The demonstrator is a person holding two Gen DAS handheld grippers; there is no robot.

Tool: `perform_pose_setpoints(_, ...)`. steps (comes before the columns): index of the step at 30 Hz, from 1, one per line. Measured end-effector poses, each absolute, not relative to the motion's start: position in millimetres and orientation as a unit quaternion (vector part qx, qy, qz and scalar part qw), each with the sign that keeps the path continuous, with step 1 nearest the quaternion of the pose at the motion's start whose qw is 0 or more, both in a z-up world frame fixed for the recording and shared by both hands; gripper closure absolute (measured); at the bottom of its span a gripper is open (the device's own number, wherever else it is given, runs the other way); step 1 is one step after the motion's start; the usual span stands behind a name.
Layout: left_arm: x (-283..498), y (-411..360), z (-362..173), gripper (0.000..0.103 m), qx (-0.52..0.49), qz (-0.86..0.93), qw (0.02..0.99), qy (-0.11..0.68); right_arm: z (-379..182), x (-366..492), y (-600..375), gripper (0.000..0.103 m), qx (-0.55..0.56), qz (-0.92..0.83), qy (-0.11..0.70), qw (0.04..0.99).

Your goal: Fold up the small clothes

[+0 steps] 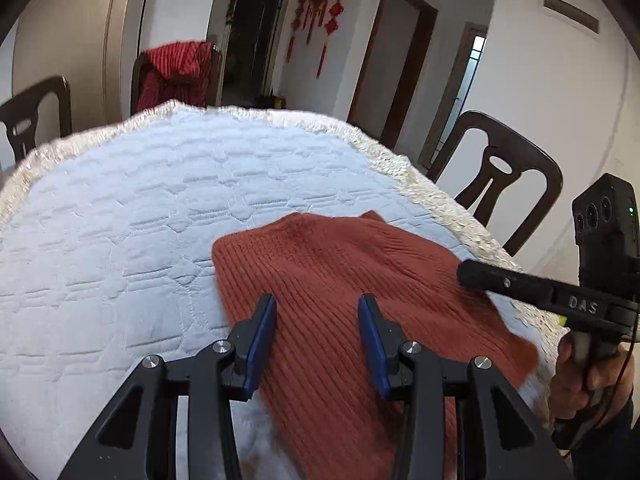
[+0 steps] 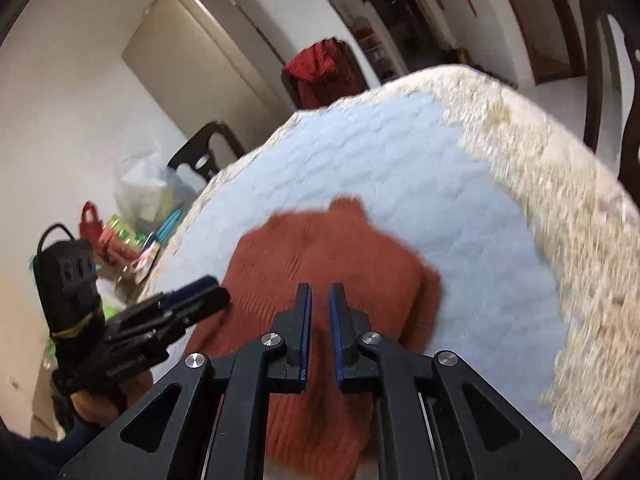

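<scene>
A rust-red ribbed knit garment lies on the pale blue quilted table cover, near the right front edge. My left gripper is open and empty, hovering above the garment's near left part. My right gripper hangs above the garment with its jaws a narrow gap apart and nothing between them. The right gripper also shows in the left wrist view, over the garment's right edge. The left gripper shows at the left of the right wrist view. The right wrist view is motion-blurred.
The table cover has a shaggy cream fringe around its rim. Dark wooden chairs stand around the table, one draped with a red cloth. Bags and colourful clutter sit beyond the table's left side.
</scene>
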State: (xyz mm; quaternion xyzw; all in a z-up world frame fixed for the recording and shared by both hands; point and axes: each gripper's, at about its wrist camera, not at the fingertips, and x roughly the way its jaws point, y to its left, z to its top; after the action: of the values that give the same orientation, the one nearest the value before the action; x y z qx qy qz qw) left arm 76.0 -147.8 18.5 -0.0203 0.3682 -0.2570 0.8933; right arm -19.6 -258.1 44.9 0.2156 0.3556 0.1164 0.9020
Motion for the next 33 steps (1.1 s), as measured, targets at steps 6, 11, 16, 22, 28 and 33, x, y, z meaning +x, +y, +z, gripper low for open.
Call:
perform_pose_setpoints(6,85,-154,7,0.059,-0.026,-0.256,0.884,0.390,20,4,-272,0.097,0.225,0.075,0.381,0.894)
perform_pose_setpoints(11,64,-140,24,0.059,-0.034,-0.261,0.891,0.371,35,-13,-268,0.094,0.214,0.077,0.369,0.901)
perform_pose_setpoints(16,25,-122,37,0.059,-0.036,-0.282,0.890,0.357,60,-56,-255,0.094,0.175,0.124,0.345,0.914)
perform_pose_setpoints(22,-4,-121,19,0.066,-0.020,-0.296,0.876,0.380,39,-77,-243,0.094,0.127,0.128,0.385,0.905)
perform_pose_setpoints(28,1,-118,15,0.066,-0.035,-0.287,0.878,0.382,33,-75,-247,0.098,0.136,0.121,0.381,0.906)
perform_pose_setpoints(33,-14,-112,29,0.071,-0.040,-0.290,0.884,0.365,46,-87,-247,0.098,0.133,0.122,0.370,0.911)
